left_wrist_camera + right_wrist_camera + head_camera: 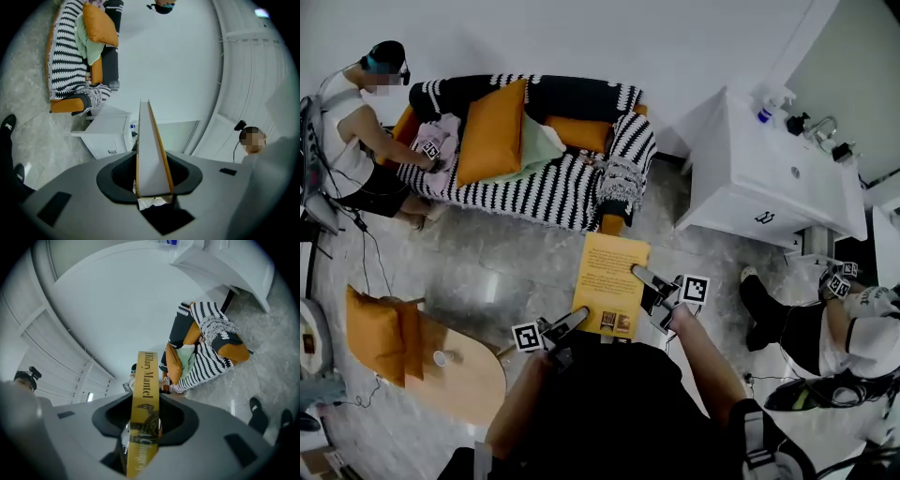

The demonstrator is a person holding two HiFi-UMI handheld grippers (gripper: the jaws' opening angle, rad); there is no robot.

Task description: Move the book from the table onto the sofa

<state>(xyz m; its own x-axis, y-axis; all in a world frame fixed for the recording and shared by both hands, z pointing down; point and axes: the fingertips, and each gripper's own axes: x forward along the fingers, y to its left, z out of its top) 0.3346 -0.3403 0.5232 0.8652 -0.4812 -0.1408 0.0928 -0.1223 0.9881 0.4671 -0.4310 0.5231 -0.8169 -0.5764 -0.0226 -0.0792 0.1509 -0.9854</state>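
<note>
A yellow book (609, 279) hangs flat over the grey floor, a short way in front of the black-and-white striped sofa (546, 192). My left gripper (574, 319) is shut on its near left corner. My right gripper (641, 277) is shut on its right edge. In the left gripper view the white page edge of the book (151, 154) runs between the jaws. In the right gripper view the printed yellow spine of the book (145, 399) is clamped the same way. The wooden table (464, 375) lies behind me at the lower left.
Orange cushions (492, 131) and a green one lie on the sofa. One person (352, 141) sits at the sofa's left end, another (839, 333) at the right. A white cabinet (769, 178) stands right of the sofa. A small cup (441, 357) is on the table.
</note>
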